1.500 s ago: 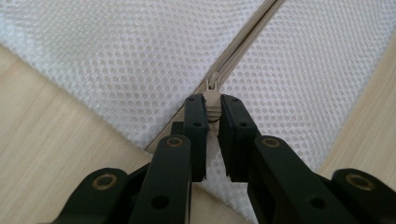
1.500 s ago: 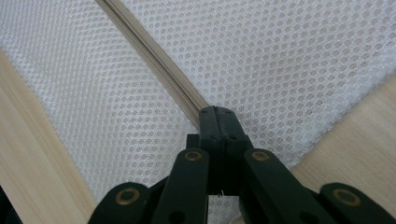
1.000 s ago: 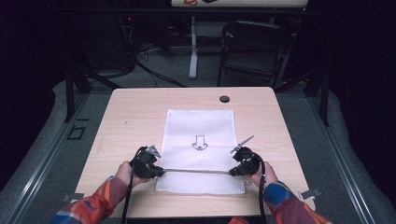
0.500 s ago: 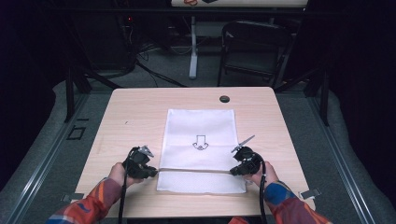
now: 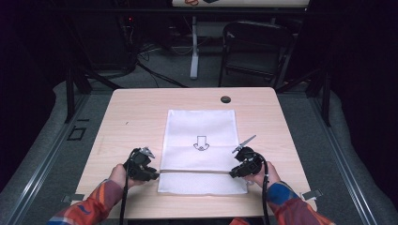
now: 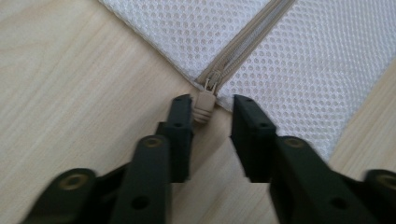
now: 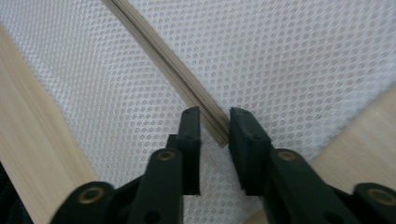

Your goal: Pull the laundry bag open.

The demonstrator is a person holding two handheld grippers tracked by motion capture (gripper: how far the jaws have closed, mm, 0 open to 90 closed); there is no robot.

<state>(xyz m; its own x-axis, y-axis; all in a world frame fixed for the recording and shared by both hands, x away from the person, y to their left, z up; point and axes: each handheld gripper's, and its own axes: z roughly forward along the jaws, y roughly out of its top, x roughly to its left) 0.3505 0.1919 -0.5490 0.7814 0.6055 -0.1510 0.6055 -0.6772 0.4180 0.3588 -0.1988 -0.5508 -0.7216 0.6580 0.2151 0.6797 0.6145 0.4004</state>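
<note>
Both claws just opened, releasing mesh bag (image 5: 202, 136) zipper (image 6: 243, 44)

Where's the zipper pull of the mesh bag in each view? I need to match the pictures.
High view: at the left end of the zipper line, by the left gripper; the zipper pull itself is too small to make out.
Left gripper view: the zipper pull is centre frame, between the open jaws.
Right gripper view: not in it.
Shared landmark: the tan zipper across the white mesh bag.
</note>
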